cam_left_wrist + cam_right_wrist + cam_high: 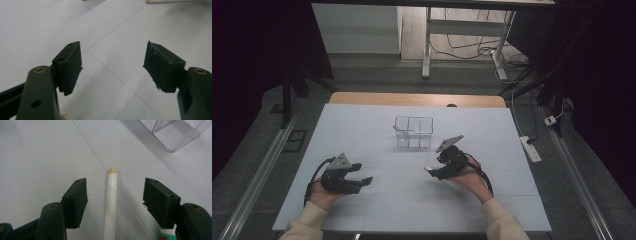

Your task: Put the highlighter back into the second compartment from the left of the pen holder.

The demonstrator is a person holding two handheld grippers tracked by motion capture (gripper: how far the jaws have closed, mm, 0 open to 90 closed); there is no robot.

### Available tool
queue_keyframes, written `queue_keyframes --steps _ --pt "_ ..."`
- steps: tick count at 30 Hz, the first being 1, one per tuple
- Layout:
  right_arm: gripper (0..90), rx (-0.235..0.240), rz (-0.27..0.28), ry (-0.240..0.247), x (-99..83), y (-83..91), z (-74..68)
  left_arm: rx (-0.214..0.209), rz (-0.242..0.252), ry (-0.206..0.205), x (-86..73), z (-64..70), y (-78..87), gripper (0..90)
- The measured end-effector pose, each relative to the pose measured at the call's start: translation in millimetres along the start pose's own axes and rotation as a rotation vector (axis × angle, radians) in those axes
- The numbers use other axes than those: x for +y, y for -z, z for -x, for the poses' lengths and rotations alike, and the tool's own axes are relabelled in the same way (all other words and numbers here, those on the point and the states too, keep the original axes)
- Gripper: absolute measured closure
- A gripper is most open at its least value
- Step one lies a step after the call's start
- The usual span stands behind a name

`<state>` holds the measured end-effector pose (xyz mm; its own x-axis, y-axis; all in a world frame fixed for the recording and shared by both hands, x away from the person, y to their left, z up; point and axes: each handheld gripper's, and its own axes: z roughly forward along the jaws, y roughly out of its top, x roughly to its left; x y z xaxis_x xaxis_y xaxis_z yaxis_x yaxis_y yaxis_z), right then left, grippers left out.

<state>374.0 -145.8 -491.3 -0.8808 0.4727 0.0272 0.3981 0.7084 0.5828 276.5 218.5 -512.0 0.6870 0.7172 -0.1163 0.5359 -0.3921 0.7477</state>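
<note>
Right now the right gripper (pixel 115 202) hangs low over a white marker (pixel 111 202) lying flat on the table (pixel 377 125), jaws spread wide with nothing in them. The marker's long axis runs straight out between them, so closing should pinch it across. Off to the side, the left gripper (pixel 112 65) is well apart, jaws open too. A clear box (pixel 413 131) waits beyond.

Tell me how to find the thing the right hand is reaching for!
Start at the clear divided box mid-table, then drop to the right hand-held gripper. Lying between its open jaws is a thin white stick with a yellowish tip, the one long white thing there.
</note>
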Motion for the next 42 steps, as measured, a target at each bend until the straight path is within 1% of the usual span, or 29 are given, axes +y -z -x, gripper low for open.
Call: queue_keyframes --steps 1,4,8,11,15,20,24,26,29,30,36,39,42 --pt "35.4 -0.002 -0.005 0.006 0.0 -2.1 1.0 0.001 -0.002 0.002 0.0 0.1 -0.2 30.0" --pt "35.5 0.003 -0.023 -0.004 -0.3 -7.7 2.4 0.004 -0.003 0.003 -0.1 0.3 -0.4 28.2" --pt "36.4 0.011 -0.041 -0.002 -0.5 -12.0 2.2 0.005 -0.004 0.003 -0.1 0.6 -0.3 27.1" --pt "37.0 0.010 -0.039 -0.004 -0.1 -13.2 0.9 0.008 -0.005 0.005 -0.1 0.5 -0.5 26.2" --pt "38.9 0.010 -0.056 0.005 -0.2 -15.4 -0.1 0.008 -0.007 0.004 -0.2 0.4 -0.8 25.4" --pt "42.6 0.009 -0.076 0.004 -0.5 -19.5 -1.3 0.012 -0.005 0.009 -0.3 -0.3 -0.2 24.5" --pt "47.6 -0.001 -0.095 0.018 -0.4 -22.7 -2.6 0.013 -0.007 0.010 -0.3 -0.1 -0.6 23.5" --pt "50.6 -0.012 -0.095 0.030 -0.4 -23.3 -3.6 0.014 -0.009 0.010 -0.4 -0.2 -0.8 23.1" --pt "54.5 -0.019 -0.100 0.034 0.0 -23.1 -4.4 0.015 -0.009 0.011 -0.6 -0.7 -0.2 23.0" --pt "55.5 -0.029 -0.100 0.049 -0.1 -23.5 -4.7 0.015 -0.008 0.014 -0.7 -0.9 0.0 23.0" --pt "63.6 -0.036 -0.117 0.069 1.7 -23.6 -9.3 0.019 -0.003 0.016 -0.9 -1.6 1.7 23.0" --pt "68.1 -0.037 -0.121 0.059 2.5 -24.0 -11.1 0.018 -0.005 0.013 -0.9 -1.1 1.2 23.0" --pt "76.4 -0.033 -0.120 0.045 2.7 -24.0 -10.9 0.020 -0.004 0.009 -0.9 -0.6 1.3 23.0"
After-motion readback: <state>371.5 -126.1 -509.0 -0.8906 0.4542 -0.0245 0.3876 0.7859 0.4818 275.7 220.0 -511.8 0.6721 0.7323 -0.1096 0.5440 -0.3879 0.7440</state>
